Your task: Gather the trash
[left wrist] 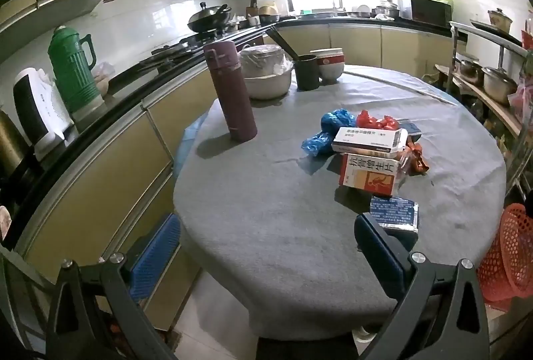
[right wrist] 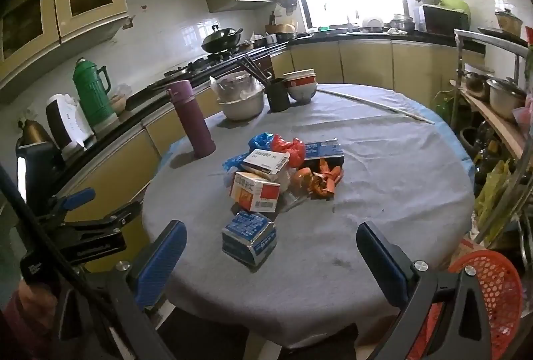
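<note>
Round tabletop under grey cloth. Near its far-left edge, upright purple flask; behind it, steel basin (something plastic-wrapped inside), black chopstick cup, stacked red-and-white bowls. On the kitchen counter: green thermos, wok. By the window, microwave.

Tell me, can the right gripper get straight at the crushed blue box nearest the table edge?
Probably yes. The right gripper is open, and the crushed blue box lies by itself on the grey tablecloth, in front of the pile, roughly between the fingers' line. Nothing stands between them.
</note>
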Motion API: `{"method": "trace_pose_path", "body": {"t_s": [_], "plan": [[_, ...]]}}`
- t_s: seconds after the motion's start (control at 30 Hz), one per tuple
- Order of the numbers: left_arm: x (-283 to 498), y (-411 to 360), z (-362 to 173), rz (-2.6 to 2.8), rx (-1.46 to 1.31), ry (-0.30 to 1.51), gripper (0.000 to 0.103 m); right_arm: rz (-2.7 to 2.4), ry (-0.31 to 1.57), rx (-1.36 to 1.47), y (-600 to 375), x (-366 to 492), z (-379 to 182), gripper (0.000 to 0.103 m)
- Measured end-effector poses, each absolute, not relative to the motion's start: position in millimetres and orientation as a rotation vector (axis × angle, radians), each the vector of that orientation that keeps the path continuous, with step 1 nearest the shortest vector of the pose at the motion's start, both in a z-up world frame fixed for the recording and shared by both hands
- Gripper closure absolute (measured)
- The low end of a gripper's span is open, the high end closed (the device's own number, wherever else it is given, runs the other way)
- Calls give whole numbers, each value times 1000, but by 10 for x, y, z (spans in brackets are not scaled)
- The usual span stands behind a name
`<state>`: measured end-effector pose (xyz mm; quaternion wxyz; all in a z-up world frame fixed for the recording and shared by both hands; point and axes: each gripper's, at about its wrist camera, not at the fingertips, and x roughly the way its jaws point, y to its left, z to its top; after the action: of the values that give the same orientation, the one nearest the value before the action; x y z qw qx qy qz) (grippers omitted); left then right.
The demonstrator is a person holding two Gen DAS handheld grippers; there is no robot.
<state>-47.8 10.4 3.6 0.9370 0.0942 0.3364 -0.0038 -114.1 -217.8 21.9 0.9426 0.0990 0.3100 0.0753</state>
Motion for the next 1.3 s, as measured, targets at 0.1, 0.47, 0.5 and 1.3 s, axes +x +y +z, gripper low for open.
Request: {"method": "trace_pose_path", "body": {"t_s": [0.1, 0.47, 0.5, 1.3], "plan": [[-465, 107, 29, -8, 195, 692, 0, 162, 640, 202, -2166, -1139, 186, 0], [-409, 106, -11, -8, 196, 705, 0, 185, 661, 227, -2175, -1088, 155, 0], [-403, 104, -15, -8, 197, 706, 0, 188, 662, 229, -2176, -1083, 151, 0], [-127, 136, -259, -6, 200, 781, 0, 247, 721, 212, -2016, -695, -154, 0]]}}
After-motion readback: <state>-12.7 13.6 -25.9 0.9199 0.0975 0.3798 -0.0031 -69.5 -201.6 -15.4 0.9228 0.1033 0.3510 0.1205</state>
